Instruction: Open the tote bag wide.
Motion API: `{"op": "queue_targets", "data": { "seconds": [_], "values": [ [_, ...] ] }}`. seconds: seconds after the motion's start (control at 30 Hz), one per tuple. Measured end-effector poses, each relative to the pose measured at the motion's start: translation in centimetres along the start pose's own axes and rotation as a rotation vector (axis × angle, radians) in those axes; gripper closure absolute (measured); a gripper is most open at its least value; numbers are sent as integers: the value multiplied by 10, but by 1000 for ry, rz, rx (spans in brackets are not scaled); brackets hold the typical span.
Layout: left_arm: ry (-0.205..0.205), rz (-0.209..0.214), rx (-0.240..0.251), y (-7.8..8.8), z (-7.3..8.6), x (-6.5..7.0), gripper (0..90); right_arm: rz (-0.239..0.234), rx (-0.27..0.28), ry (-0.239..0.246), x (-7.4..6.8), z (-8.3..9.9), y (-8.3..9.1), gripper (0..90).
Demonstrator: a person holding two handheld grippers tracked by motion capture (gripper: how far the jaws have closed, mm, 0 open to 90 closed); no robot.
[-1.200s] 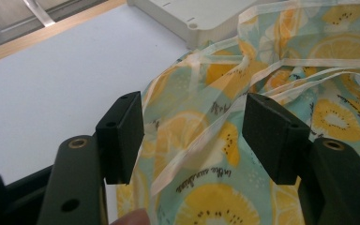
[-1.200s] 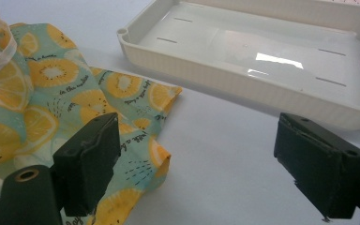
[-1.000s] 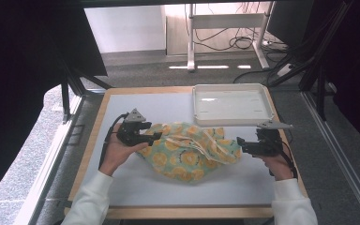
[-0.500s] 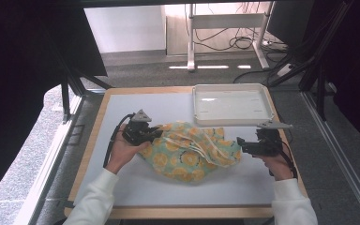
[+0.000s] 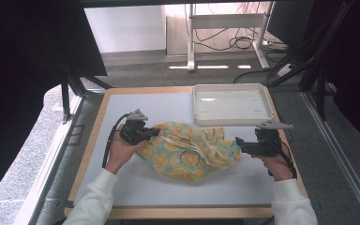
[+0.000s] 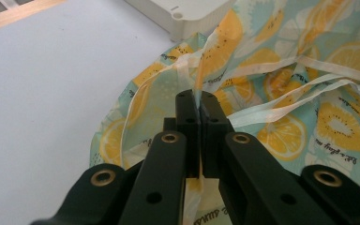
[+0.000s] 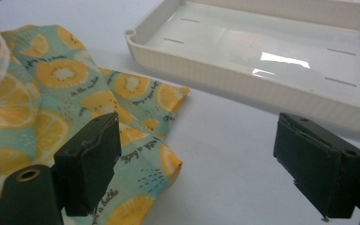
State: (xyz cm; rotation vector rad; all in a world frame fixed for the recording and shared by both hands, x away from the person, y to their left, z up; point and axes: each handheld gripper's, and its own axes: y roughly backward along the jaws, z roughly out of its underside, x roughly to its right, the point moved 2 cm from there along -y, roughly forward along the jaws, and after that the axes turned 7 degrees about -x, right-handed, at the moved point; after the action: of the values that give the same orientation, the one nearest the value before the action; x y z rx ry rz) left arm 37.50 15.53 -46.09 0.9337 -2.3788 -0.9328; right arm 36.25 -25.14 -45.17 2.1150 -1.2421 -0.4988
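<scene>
The high view looks forward and down over the whole table (image 5: 136, 185), while both gripper views sit low and close along their jaws, all sharing the lemon-print cloth (image 5: 187, 152) beside the white tray (image 5: 229, 119).

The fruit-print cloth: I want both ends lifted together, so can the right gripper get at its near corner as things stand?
Probably yes. The right gripper is open beside the cloth, with a corner lying flat by one jaw and bare table between the jaws. The white tray sits farther off.
</scene>
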Motion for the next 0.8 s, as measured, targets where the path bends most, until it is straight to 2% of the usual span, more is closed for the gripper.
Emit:
{"op": "queue_targets", "data": {
  "seconds": [0.3, 0.43, 0.6, 0.67, 0.7, 0.73, 0.8],
  "values": [
    [29, 7, 9, 2, 3, -6, 896, -75, 48, 39, -20, -8, 15, 191],
    [35, 9, 9, 2, 3, -7, 897, -125, 67, 65, -32, -11, 25, 214],
    [38, 8, 5, 1, 4, -8, 898, -205, 70, 80, -53, -15, 32, 235],
    [40, 6, 2, 1, 4, -8, 898, -232, 63, 114, -67, -17, 32, 239],
    [40, 5, 2, 0, 4, -9, 898, -232, 63, 114, -67, -17, 32, 239],
    [40, 6, 0, 0, 4, -9, 898, -249, 59, 131, -76, -18, 32, 245],
    [43, 7, -2, -1, 5, -9, 898, -258, 60, 135, -80, -18, 32, 249]
  ]
}}
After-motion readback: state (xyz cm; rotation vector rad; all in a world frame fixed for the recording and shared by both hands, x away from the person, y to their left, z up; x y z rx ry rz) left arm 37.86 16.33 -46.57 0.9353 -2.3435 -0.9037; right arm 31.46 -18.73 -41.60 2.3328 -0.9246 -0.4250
